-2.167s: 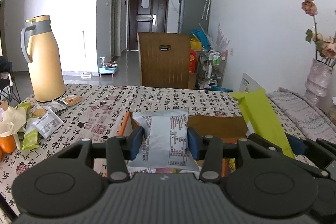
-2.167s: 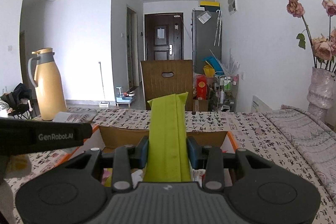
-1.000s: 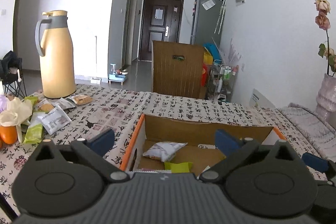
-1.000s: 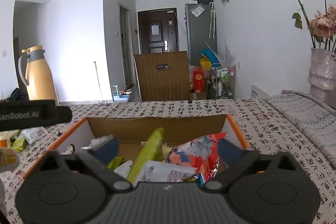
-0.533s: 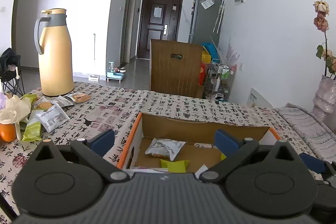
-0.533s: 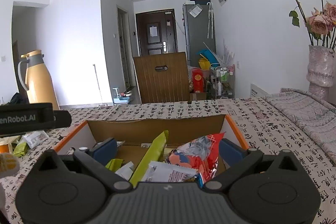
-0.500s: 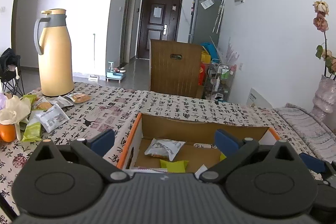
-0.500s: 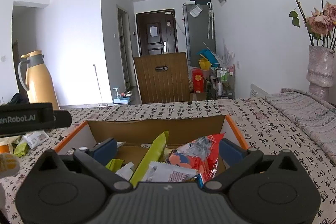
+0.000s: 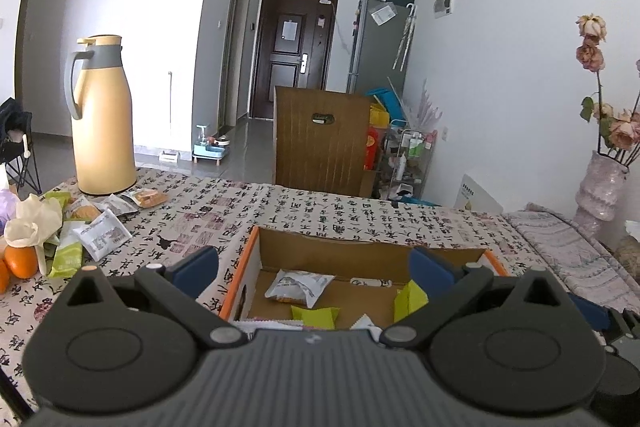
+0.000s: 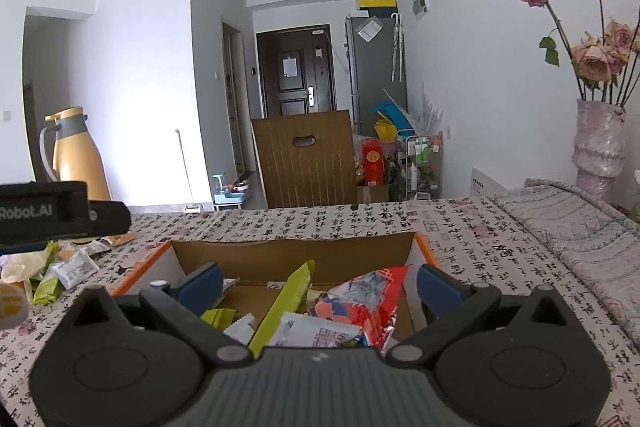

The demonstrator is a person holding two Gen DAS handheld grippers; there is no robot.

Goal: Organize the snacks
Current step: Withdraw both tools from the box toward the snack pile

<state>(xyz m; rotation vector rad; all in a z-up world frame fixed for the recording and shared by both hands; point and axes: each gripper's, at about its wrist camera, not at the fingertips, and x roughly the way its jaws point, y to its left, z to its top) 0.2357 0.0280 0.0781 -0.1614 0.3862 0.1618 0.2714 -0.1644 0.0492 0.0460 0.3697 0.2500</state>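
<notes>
Both packets, clamped moments ago, now lie in the cardboard box (image 10: 420, 247); left gripper (image 9: 314, 265) and right gripper (image 10: 318, 283) hover wide open, empty. More snacks (image 9: 100, 235) wait beside the thermos (image 9: 102, 119).

Cardboard box (image 9: 256, 267), orange-edged, open-topped, near the table's front edge. Inside: white-grey packet (image 9: 298, 286) flat toward the back-left corner; long lime-green packet (image 10: 286, 307) leaning tilted at centre; red patterned bag (image 10: 368, 301) at the right side; white sachets (image 10: 316, 333) in front. Loose snack packets (image 9: 90, 227) lie along the table's left edge.
</notes>
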